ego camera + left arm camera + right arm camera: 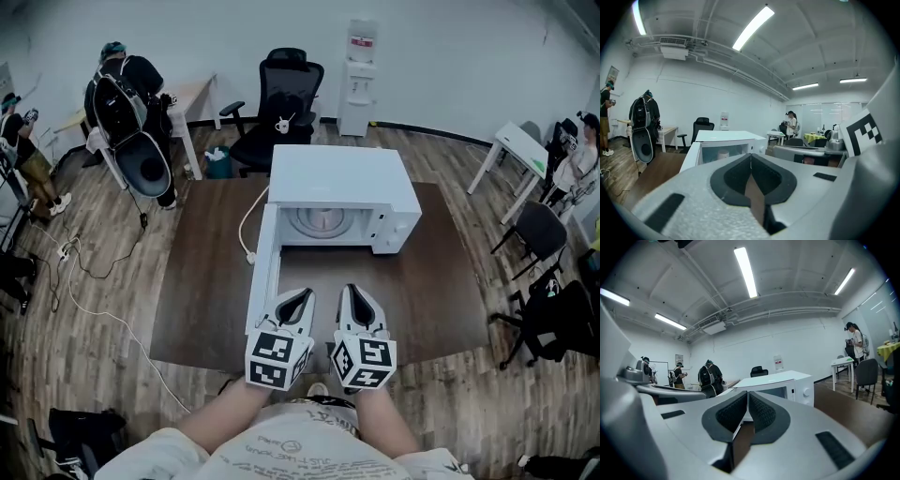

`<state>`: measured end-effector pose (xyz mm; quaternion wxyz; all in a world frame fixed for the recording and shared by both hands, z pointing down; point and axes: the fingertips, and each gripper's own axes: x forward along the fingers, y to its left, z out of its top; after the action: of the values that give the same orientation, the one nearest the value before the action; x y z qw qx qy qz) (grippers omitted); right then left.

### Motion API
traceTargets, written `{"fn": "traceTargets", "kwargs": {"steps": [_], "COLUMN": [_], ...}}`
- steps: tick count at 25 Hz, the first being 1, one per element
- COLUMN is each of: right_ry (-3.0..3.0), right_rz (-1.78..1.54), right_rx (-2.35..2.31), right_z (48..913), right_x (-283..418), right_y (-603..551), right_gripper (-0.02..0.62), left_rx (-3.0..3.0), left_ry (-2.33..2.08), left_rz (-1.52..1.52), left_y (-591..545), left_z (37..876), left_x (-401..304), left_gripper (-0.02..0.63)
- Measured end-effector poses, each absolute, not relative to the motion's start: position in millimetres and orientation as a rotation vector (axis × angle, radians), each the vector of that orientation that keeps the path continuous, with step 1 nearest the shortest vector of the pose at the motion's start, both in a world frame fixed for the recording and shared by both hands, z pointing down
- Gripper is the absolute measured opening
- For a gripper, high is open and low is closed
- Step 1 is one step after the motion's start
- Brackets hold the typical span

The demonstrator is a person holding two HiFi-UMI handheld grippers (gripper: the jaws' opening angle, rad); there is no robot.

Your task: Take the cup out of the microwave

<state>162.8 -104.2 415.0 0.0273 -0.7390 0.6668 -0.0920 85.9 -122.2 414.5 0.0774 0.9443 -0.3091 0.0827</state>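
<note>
A white microwave (342, 187) stands at the far middle of the brown table (202, 300). Its door (263, 272) is swung open to the left, and the cavity with its round turntable (321, 222) shows. In the left gripper view a small white cup (723, 154) stands inside the microwave (731, 137); the head view does not show it clearly. My left gripper (298, 298) and right gripper (354, 292) are held side by side over the table's near edge, well short of the microwave. Both are shut with nothing in them. The right gripper view shows the microwave (787, 380) ahead.
A white power cable (246, 225) lies on the table left of the door. Behind the table are a black office chair (281, 103) and a water dispenser (359, 75). People stand at the far left and right, and a chair (539, 230) is at the right.
</note>
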Motion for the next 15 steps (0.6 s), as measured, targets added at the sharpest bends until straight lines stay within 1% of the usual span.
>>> {"fn": "traceTargets", "kwargs": {"steps": [8, 15], "right_ry": [2.185, 2.328], "right_rz": [-0.348, -0.395], "right_rx": [-2.202, -2.065], "right_z": [432, 453], "right_x": [202, 211], "right_y": [-145, -187], "right_gripper": [0.017, 0.017], "left_rx": [2.735, 2.683], "left_ry": [-1.046, -1.103], "left_rz": [0.276, 0.295], "left_y": [-155, -166], "left_z": [431, 443], "left_x": [120, 128], "left_gripper": [0.017, 0.017]}}
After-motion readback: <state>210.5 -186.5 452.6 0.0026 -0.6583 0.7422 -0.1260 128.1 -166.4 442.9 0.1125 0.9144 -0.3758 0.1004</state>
